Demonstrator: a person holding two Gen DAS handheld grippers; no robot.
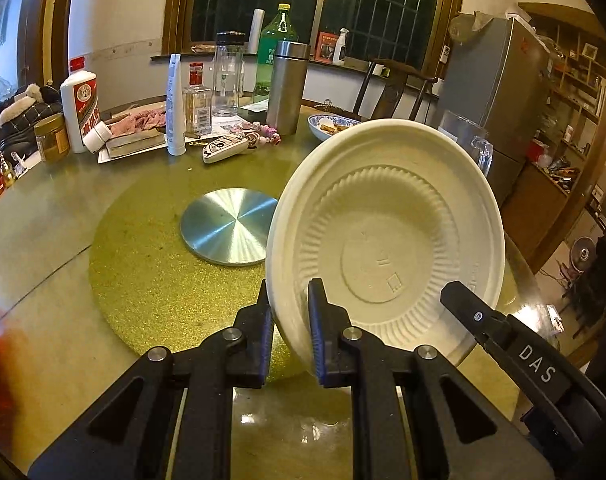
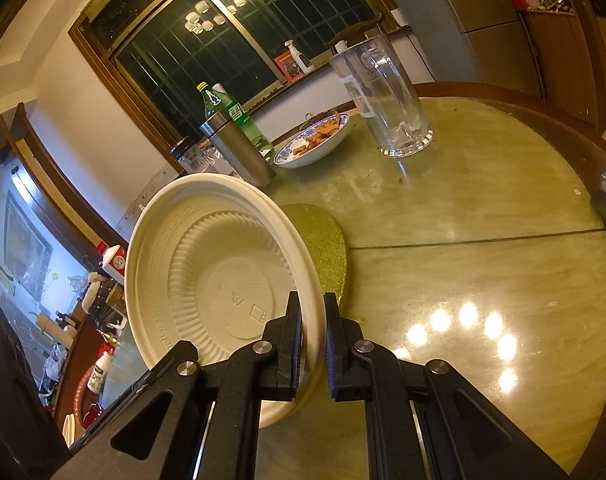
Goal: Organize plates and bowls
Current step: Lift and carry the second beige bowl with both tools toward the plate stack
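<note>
Item: cream moulded-pulp disposable bowl [image 1: 387, 236], held on edge above the round green table [image 1: 43, 216]. Your left gripper [image 1: 291, 332] and right gripper [image 2: 313, 344] pinch its rim at six o'clock. Likely light, flexible; grip gently.

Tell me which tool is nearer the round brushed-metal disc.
Left. The left tool, clamped on the rim of the white disposable plate, has the round brushed-metal disc just ahead to its left. The right tool holds the plate's opposite side, farther from the disc.
</note>
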